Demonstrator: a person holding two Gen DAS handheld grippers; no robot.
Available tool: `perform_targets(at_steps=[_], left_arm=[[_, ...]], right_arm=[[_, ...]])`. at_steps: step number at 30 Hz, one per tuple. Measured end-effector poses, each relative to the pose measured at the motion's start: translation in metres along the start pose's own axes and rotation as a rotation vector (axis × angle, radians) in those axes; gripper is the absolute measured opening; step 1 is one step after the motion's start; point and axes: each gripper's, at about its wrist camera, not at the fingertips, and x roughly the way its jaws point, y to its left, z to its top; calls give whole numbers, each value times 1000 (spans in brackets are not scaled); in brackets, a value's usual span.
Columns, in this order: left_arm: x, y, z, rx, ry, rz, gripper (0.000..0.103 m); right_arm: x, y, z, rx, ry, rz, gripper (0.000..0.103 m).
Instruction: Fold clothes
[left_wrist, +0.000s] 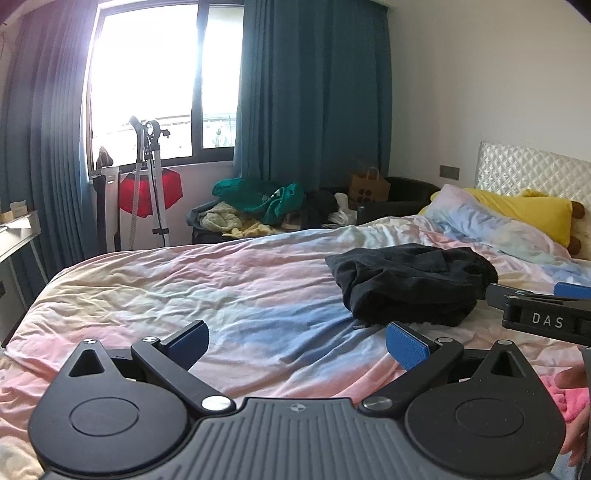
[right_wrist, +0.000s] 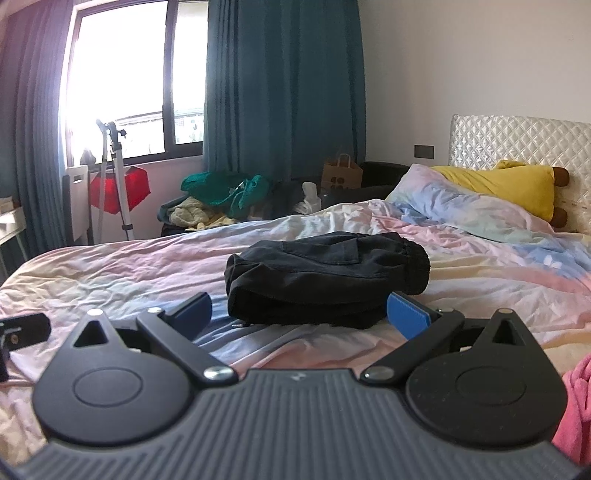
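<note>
A black garment (right_wrist: 327, 278) lies folded in a compact bundle on the pastel bedsheet (right_wrist: 129, 273). It also shows in the left wrist view (left_wrist: 410, 284), right of centre. My right gripper (right_wrist: 299, 314) is open and empty, just in front of the bundle, not touching it. My left gripper (left_wrist: 297, 345) is open and empty over bare sheet, to the left of the bundle. The right gripper's body (left_wrist: 543, 314) shows at the right edge of the left wrist view. A pink garment (right_wrist: 576, 406) lies at the bed's near right.
Pillows, one pastel (right_wrist: 461, 206) and one yellow (right_wrist: 517, 184), lie by the quilted headboard (right_wrist: 517, 140). A chair piled with clothes (right_wrist: 221, 199), a paper bag (right_wrist: 341, 173), a tripod (right_wrist: 114, 177) and a red item stand by the window and teal curtains.
</note>
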Motion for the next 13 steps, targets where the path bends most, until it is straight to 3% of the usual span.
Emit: perform_targets(at_steps=[13], left_arm=[[-4,-2,-1,-2,1,11,103]], right_arm=[[-3,0,-1,3,-1,-3,103]])
